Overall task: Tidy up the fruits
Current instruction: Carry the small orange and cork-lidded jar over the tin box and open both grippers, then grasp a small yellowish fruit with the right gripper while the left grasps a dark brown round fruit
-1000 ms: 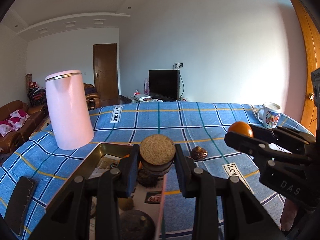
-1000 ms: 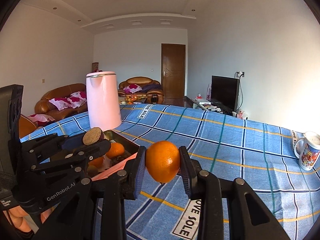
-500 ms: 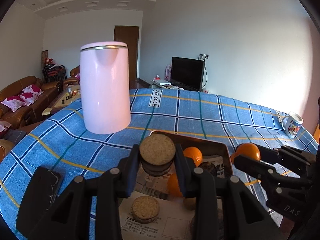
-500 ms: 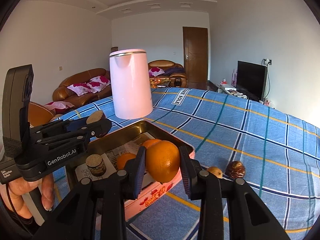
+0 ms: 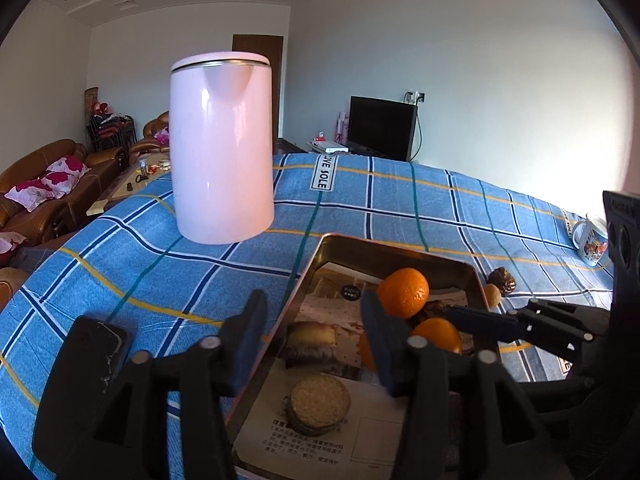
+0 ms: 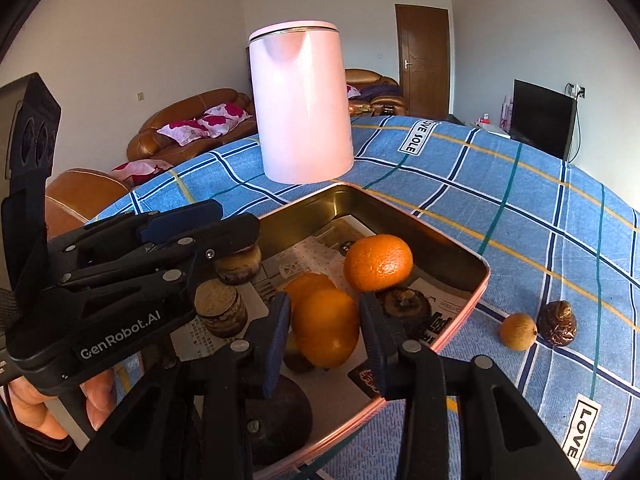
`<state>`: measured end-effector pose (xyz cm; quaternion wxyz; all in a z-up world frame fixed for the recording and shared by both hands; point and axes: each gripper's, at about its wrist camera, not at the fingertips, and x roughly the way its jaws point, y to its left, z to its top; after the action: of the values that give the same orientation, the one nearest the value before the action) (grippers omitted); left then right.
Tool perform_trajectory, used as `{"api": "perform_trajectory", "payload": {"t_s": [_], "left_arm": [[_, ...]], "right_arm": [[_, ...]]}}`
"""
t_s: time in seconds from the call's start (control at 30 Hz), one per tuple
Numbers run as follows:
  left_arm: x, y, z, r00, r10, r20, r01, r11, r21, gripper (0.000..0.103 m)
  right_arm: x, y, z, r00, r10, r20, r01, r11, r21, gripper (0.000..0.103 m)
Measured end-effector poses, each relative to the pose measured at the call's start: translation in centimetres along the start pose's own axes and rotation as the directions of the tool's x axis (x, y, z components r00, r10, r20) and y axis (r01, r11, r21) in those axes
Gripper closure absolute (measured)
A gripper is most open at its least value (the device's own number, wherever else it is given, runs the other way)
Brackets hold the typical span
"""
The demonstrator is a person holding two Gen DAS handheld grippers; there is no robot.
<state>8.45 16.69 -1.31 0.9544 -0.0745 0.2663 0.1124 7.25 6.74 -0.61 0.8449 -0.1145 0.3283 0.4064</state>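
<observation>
A metal tin tray (image 5: 320, 252) (image 6: 452, 252) lined with printed paper holds oranges and round cakes. My left gripper (image 5: 312, 324) is open and empty over the tray; a round cake (image 5: 310, 328) lies just below it, another cake (image 5: 320, 402) nearer. My right gripper (image 6: 322, 328) has its jaws around an orange (image 6: 326, 330) low inside the tray, the pads slightly apart from it. Another orange (image 6: 378, 262) (image 5: 403, 292) sits behind. A small yellow fruit (image 6: 518, 330) and a brown fruit (image 6: 556, 322) lie on the cloth right of the tray.
A tall pink kettle (image 5: 222, 148) (image 6: 300, 100) stands behind the tray on the blue checked tablecloth. A black phone (image 5: 82, 364) lies at the left edge. A mug (image 5: 592, 236) stands far right. Sofas and a TV are beyond the table.
My left gripper opened and let its round cake drop into the tray. My right gripper carried the orange left and down into the tray and its jaws have loosened.
</observation>
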Motion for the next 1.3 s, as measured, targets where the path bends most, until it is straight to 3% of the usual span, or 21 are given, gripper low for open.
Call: {"api": "perform_trajectory", "payload": {"t_s": [0.13, 0.33, 0.43, 0.83, 0.97, 1.03, 1.1, 1.3], "left_arm": [[-0.7, -0.6, 0.2, 1.000, -0.004, 0.019, 0.004, 1.000, 0.002, 0.032], [-1.3, -2.1, 0.8, 0.998, -0.024, 0.052, 0.024, 1.000, 0.001, 0.019], [-1.1, -2.9, 1.0, 0.998, -0.031, 0.052, 0.030, 0.999, 0.009, 0.013], [-0.9, -4.4, 2.5, 0.998, -0.042, 0.045, 0.040, 0.999, 0.037, 0.010], [-1.0, -5.2, 3.2, 0.998, -0.054, 0.043, 0.052, 0.998, 0.043, 0.010], [-1.1, -6.0, 3.6, 0.997, -0.058, 0.044, 0.055, 0.997, 0.055, 0.009], [-1.0, -6.8, 3.8, 0.997, -0.063, 0.040, 0.060, 0.996, 0.066, 0.009], [-0.2, -10.8, 4.3, 0.995, -0.099, 0.012, 0.097, 0.990, 0.100, 0.009]], "right_arm": [[-2.6, -1.7, -0.2, 0.998, -0.029, 0.047, 0.029, 1.000, -0.003, 0.055], [-5.9, -8.1, -1.6, 0.975, -0.219, 0.035, 0.219, 0.976, 0.006, 0.055], [-5.9, -10.5, -1.8, 0.966, -0.260, 0.012, 0.259, 0.965, 0.029, 0.055], [-0.9, -9.1, -1.0, 0.970, -0.233, -0.073, 0.222, 0.966, -0.135, 0.055], [0.4, -9.4, -0.6, 0.967, -0.222, -0.128, 0.204, 0.968, -0.144, 0.065], [1.4, -10.0, -0.8, 0.955, -0.234, -0.182, 0.212, 0.968, -0.131, 0.067], [1.0, -10.5, -0.6, 0.963, -0.204, -0.176, 0.189, 0.977, -0.094, 0.074], [-2.0, -12.6, -0.2, 0.978, -0.194, -0.077, 0.197, 0.980, 0.025, 0.074]]}}
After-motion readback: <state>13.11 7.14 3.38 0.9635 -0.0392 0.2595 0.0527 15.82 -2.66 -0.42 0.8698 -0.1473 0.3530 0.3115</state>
